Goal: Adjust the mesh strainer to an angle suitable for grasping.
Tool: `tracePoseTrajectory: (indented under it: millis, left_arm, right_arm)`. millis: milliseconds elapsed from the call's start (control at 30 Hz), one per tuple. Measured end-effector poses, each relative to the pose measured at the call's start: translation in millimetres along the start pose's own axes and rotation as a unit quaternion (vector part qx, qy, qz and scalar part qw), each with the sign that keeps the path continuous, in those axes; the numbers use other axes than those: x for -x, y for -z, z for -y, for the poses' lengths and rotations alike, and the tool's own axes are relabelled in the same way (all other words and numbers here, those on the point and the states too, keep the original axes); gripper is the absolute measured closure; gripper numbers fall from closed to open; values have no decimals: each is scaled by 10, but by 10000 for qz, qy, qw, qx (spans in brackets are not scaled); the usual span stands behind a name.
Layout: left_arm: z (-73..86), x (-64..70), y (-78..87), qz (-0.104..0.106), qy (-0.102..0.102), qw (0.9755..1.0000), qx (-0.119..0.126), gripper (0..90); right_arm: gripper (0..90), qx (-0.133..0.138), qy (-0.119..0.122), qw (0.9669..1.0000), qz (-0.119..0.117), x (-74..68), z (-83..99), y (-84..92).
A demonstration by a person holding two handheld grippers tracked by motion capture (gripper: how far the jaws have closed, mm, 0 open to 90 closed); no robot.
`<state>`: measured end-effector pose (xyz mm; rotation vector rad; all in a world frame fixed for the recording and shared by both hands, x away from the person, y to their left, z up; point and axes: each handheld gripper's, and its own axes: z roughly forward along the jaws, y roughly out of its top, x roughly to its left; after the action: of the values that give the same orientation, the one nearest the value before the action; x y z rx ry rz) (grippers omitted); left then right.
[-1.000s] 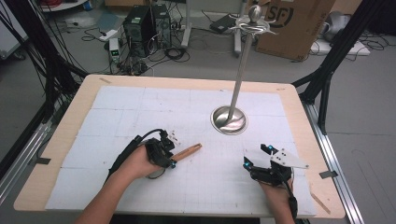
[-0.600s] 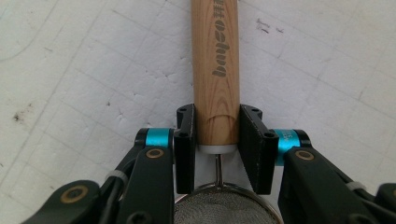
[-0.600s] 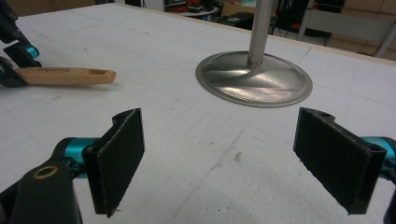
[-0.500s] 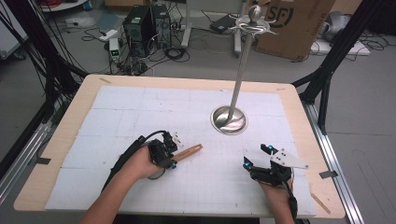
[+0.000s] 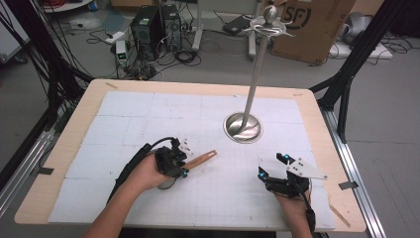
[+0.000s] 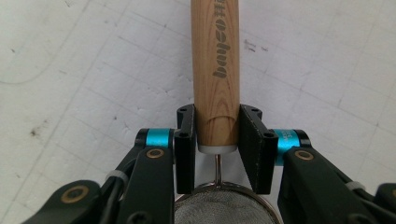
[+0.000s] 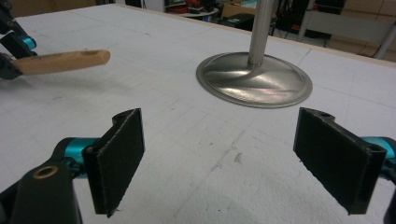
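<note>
A small strainer lies on the white mat, its wooden handle [image 5: 200, 159] pointing right toward the stand. My left gripper [image 5: 183, 166] is shut on the handle [image 6: 215, 60] near its base; its jaws have just been closing with the handle between them, and both pads press its sides. The wire mesh bowl [image 6: 217, 210] shows just under the jaws. My right gripper [image 5: 273, 165] rests near the table's front right, open, with bare mat between its wide-set pads [image 7: 119, 158]. From there the handle [image 7: 60, 61] is seen at the far left.
A tall metal stand rises from a round shiny base [image 5: 242, 128] at the middle right of the mat, its pole [image 5: 257, 69] topped with hooks. The base [image 7: 254, 79] lies just ahead of my right gripper. The wooden table edge [image 5: 322, 148] borders the mat.
</note>
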<state>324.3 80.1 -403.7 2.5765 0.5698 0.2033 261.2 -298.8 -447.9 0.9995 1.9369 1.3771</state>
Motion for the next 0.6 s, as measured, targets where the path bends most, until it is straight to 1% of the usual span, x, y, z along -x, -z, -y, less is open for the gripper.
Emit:
tracePoseTrajectory:
  millis: [67, 133, 167, 233, 267, 300, 367, 400, 500, 533, 567, 600]
  left_arm:
    - [8, 0, 48, -16, -2, 9999, 130, 688]
    - [23, 4, 114, -5, 28, 9994, 354, 688]
    - [34, 3, 156, 6, 7, 9988, 483, 688]
    - [74, 13, 241, 39, 72, 9963, 861, 688]
    - [101, 16, 280, 74, 98, 9937, 1114, 688]
    - [131, 17, 327, 73, 81, 9914, 1303, 688]
    - [201, 24, 399, 53, 142, 9849, 1725, 688]
    - [237, 19, 431, 57, 117, 9819, 1891, 688]
    - [329, 24, 517, -62, 127, 9749, 2223, 688]
    - [357, 30, 538, -55, 163, 9717, 2357, 688]
    - [387, 30, 561, -35, 141, 9692, 2459, 688]
    - [413, 38, 575, -47, 147, 9661, 2576, 688]
  right_arm:
    - [155, 6, 4, 10000, 5, -2, 1, 0]
    - [156, 8, 11, 10000, 12, -1, 1, 1]
    - [155, 2, 11, 10000, 10, -1, 1, 3]
    - [155, 13, 8, 10000, 17, -2, 1, 3]
    - [155, 9, -10, 10000, 1, -2, 1, 3]
    - [155, 21, -27, 10000, 10, -2, 2, 4]
    - [155, 36, -12, 10000, 11, 3, 2, 3]
    - [155, 35, -12, 10000, 6, 5, 2, 3]
    - [155, 32, -23, 10000, 17, 3, 2, 4]
    - [155, 39, -14, 10000, 18, 3, 2, 3]
    - [155, 27, -9, 10000, 24, 4, 2, 5]
    - [155, 32, -22, 10000, 25, 2, 2, 4]
